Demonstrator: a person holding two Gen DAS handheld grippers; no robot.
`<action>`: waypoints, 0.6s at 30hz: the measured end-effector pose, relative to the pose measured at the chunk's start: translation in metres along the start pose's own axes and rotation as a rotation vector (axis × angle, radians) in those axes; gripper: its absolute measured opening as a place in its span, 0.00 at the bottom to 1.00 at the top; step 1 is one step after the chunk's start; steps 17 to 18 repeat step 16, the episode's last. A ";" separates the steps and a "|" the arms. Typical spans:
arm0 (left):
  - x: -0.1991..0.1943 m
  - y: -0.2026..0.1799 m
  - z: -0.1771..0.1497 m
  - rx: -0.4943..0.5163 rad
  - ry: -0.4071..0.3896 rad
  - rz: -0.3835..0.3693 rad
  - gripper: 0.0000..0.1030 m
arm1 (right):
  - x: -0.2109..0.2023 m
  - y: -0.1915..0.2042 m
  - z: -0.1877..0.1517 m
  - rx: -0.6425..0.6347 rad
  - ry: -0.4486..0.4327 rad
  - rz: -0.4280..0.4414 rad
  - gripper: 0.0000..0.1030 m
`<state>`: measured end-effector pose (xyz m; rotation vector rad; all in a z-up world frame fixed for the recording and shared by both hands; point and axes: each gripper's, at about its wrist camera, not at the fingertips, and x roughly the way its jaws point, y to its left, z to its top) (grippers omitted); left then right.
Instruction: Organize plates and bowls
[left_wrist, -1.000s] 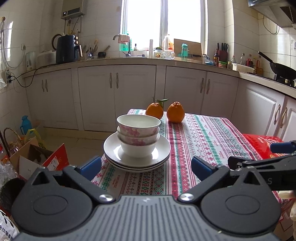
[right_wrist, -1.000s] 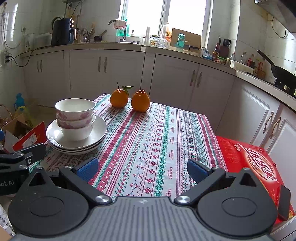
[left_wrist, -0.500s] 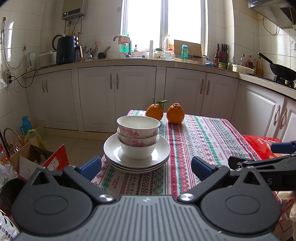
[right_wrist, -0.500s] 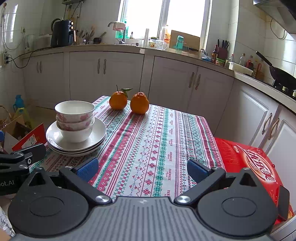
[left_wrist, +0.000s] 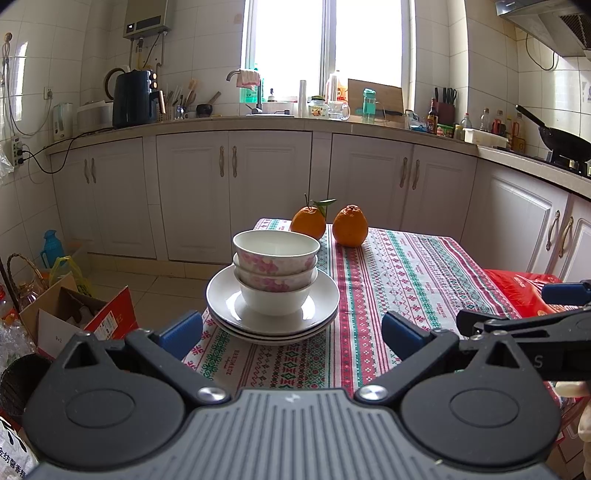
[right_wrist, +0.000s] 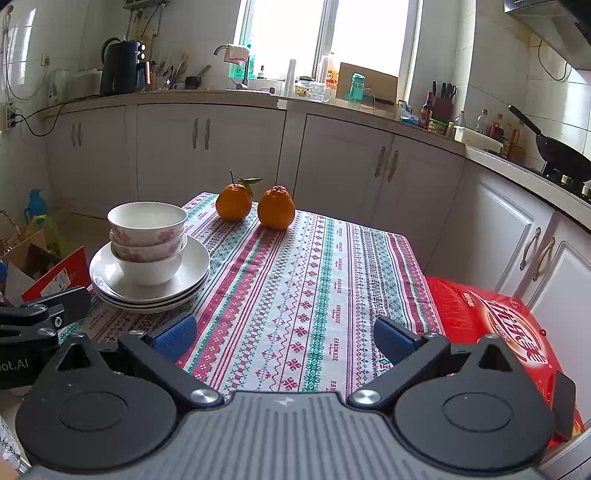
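Three nested bowls (left_wrist: 275, 273) (right_wrist: 147, 240), the upper two with pink flowers, stand on a stack of white plates (left_wrist: 325, 299) (right_wrist: 195, 269) at the table's near left corner. My left gripper (left_wrist: 291, 332) is open, held back from the stack with nothing between its blue pads. My right gripper (right_wrist: 280, 338) is open over the patterned tablecloth (right_wrist: 303, 295), right of the stack and empty. Each gripper shows at the edge of the other's view.
Two oranges (left_wrist: 328, 223) (right_wrist: 255, 205) sit at the table's far end. A red box (right_wrist: 495, 332) lies at the table's right edge. Cardboard boxes (left_wrist: 74, 317) and bottles stand on the floor to the left. White kitchen cabinets (left_wrist: 232, 192) run behind.
Both grippers have drawn slightly back and up from the table. The stack of bowls and plates has not moved, and both grippers stay open.
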<state>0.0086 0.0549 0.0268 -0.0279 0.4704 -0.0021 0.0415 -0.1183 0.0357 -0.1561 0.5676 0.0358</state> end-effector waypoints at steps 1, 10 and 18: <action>0.000 0.000 0.000 0.000 0.000 0.000 0.99 | 0.000 0.000 0.000 0.000 0.000 0.000 1.00; 0.000 -0.001 0.000 0.003 -0.001 -0.004 0.99 | 0.001 -0.001 0.001 0.002 0.000 -0.001 1.00; 0.000 -0.004 0.002 0.008 0.000 -0.004 0.99 | 0.002 -0.003 0.002 0.004 0.000 -0.003 1.00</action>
